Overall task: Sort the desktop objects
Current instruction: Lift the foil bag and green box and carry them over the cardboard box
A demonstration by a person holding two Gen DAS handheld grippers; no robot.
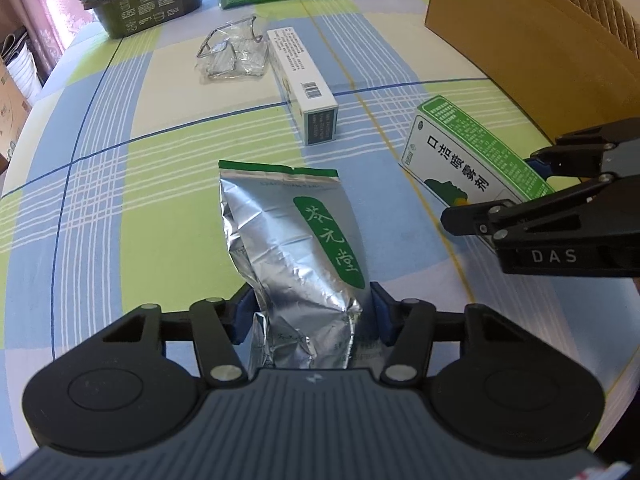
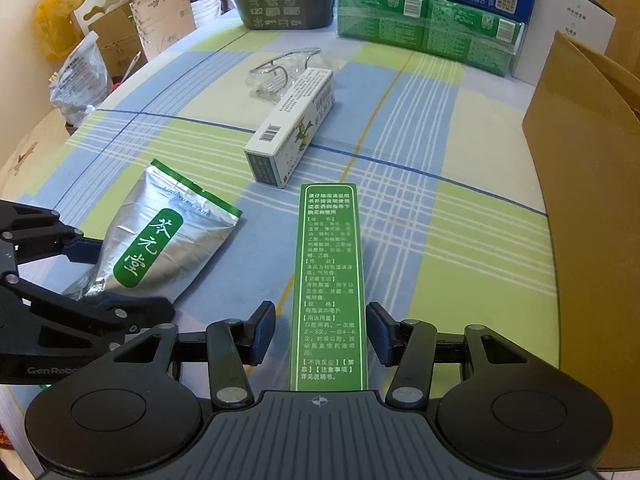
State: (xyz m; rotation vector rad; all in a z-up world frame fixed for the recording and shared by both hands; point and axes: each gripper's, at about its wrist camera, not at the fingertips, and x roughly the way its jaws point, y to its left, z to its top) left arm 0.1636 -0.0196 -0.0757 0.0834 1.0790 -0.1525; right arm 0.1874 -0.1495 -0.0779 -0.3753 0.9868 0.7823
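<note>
A silver foil tea pouch [image 1: 296,248] with a green label lies on the checked tablecloth. My left gripper [image 1: 310,314] is shut on its near end, both blue pads against the crinkled foil. The right wrist view shows that gripper [image 2: 108,276] at the left edge, pinching the pouch [image 2: 168,248]. A long green-and-white medicine box [image 2: 330,272] stands on its narrow edge between the pads of my right gripper [image 2: 320,328]. The right pad touches it, while a strip of cloth shows beside the left pad. From the left wrist view, the right gripper [image 1: 492,190] straddles the box [image 1: 452,160].
A white carton [image 1: 300,80] with a barcode lies mid-table, with crumpled clear plastic packaging [image 1: 232,54] behind it. A large cardboard box [image 2: 588,160] walls the right side. Green packs [image 2: 424,28] and dark food trays [image 2: 284,4] line the back. Bags and cartons stand beyond the left edge.
</note>
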